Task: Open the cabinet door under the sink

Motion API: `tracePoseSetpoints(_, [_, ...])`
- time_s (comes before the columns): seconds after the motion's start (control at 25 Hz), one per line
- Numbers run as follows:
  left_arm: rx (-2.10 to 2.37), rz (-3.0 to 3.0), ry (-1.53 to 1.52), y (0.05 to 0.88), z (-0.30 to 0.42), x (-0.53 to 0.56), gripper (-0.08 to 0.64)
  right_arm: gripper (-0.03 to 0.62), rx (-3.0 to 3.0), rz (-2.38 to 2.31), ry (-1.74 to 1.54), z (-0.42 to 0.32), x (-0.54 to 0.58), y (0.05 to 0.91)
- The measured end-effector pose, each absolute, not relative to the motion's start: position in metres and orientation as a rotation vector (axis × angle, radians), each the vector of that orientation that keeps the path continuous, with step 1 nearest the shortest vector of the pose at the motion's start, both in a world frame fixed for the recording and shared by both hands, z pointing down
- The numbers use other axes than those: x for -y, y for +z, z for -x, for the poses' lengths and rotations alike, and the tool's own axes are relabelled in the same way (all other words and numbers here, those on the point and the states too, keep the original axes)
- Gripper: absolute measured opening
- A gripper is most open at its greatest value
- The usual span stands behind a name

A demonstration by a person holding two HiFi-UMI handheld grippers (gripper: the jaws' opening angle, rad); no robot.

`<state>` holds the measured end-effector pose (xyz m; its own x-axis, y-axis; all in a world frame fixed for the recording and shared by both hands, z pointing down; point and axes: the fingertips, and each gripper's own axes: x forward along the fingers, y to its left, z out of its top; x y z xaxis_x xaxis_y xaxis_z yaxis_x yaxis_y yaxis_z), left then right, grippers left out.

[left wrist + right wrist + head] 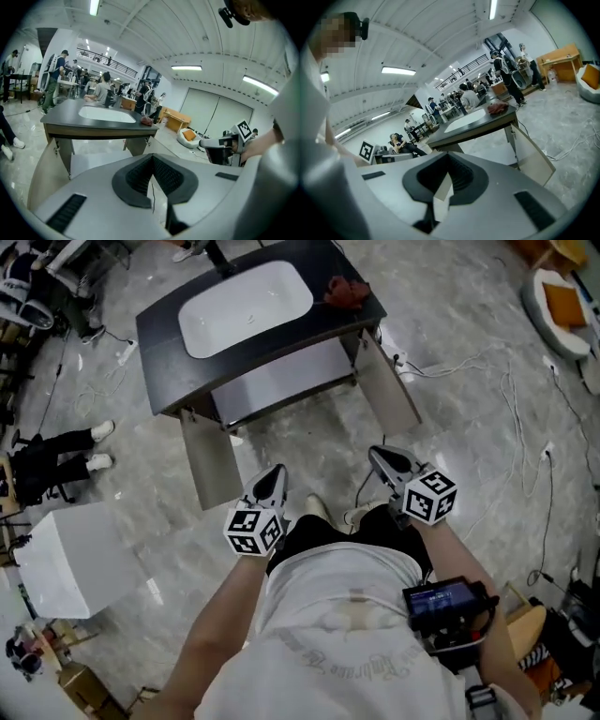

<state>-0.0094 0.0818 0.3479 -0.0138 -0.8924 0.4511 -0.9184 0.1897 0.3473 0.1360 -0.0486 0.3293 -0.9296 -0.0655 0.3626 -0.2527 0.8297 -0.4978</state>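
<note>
Facing flat open cabinet doors point(211, 460), left gripper point(274, 472) and right gripper point(380, 454) hold ribbed fingers point(166, 174) closed, empty.

2 hand-held grippers point(277, 470) point(375, 454), jaws together

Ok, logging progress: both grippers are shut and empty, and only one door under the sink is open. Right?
Not quite: both doors are open, the left-hand door and the right-hand door, as the head view shows. The left gripper and right gripper are indeed shut and empty.
</note>
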Motion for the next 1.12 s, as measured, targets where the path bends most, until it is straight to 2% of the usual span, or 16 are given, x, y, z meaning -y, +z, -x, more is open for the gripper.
tracePoseSetpoints(0.48, [1.961,-1.679,0.074,0.331,0.027,-0.157,0.009,0.012,2.725,-0.071,0.607,-0.099,-0.011,0.291])
tracePoseSetpoints(1.12, [1.935,-1.727,0.09,0.325,0.029,-0.14,0.009,0.012,2.731,-0.095,0.592,-0.093,-0.011,0.286])
